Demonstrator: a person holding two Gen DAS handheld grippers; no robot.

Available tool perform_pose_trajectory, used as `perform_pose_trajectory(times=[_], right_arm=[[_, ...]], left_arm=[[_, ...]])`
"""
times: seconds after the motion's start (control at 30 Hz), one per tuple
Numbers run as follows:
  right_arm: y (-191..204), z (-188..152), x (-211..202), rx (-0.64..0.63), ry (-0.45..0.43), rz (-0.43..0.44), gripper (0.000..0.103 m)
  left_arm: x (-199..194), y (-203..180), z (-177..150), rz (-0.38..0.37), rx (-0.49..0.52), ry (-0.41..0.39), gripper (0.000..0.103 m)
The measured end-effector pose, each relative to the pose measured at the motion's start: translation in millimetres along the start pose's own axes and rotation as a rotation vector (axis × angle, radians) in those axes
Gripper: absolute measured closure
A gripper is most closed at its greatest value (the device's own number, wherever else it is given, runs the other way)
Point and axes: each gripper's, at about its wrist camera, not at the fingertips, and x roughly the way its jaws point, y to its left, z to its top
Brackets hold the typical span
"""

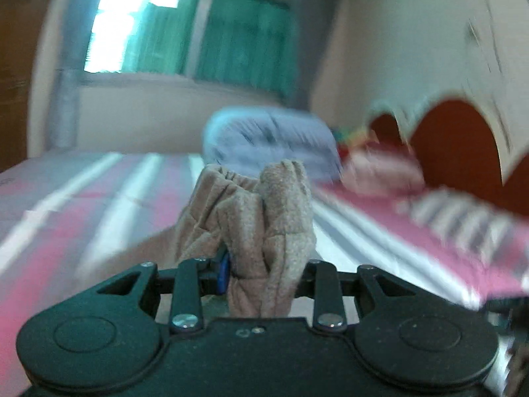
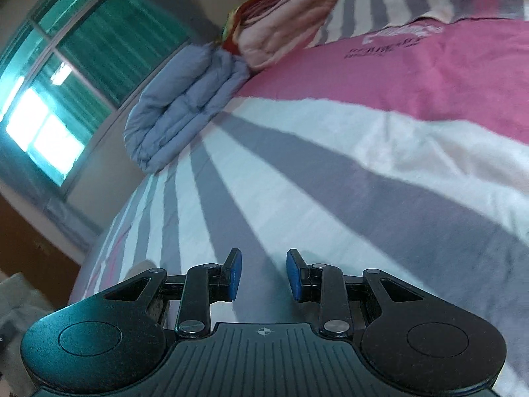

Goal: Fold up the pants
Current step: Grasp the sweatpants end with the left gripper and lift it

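Stage: early, no finished fold being shown | left gripper (image 1: 261, 278): tan fleece pants (image 1: 258, 218) being clenched, bunched (blurred view) | right gripper (image 2: 263, 274): being held released over striped bedsheet (image 2: 330, 178)

open striped bedsheet (image 2: 297, 165) ahead; folded blue quilt (image 2: 185, 106) and pink bedding (image 2: 291, 23) beyond

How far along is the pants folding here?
Early, it seems. The left gripper is shut on a bunched part of the tan pants, lifted over the striped bed. The right gripper is open and holds nothing. No neat fold shows yet, so the folding itself looks left.
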Motion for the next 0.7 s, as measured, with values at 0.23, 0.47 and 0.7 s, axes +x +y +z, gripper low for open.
perform_pose_trajectory(times=[0.23, 0.47, 0.7], right_arm=[[-7, 4, -8, -0.017, -0.012, -0.012, 0.073], [-4, 2, 2, -0.034, 0.025, -0.005, 0.073], [-1, -1, 5, -0.058, 0.037, -0.009, 0.073]], left_arm=[[30, -80, -52, 0.103, 0.215, 0.061, 0.082], [40, -111, -71, 0.109, 0.307, 0.122, 0.08], [26, -128, -79, 0.023, 0.303, 0.094, 0.026]])
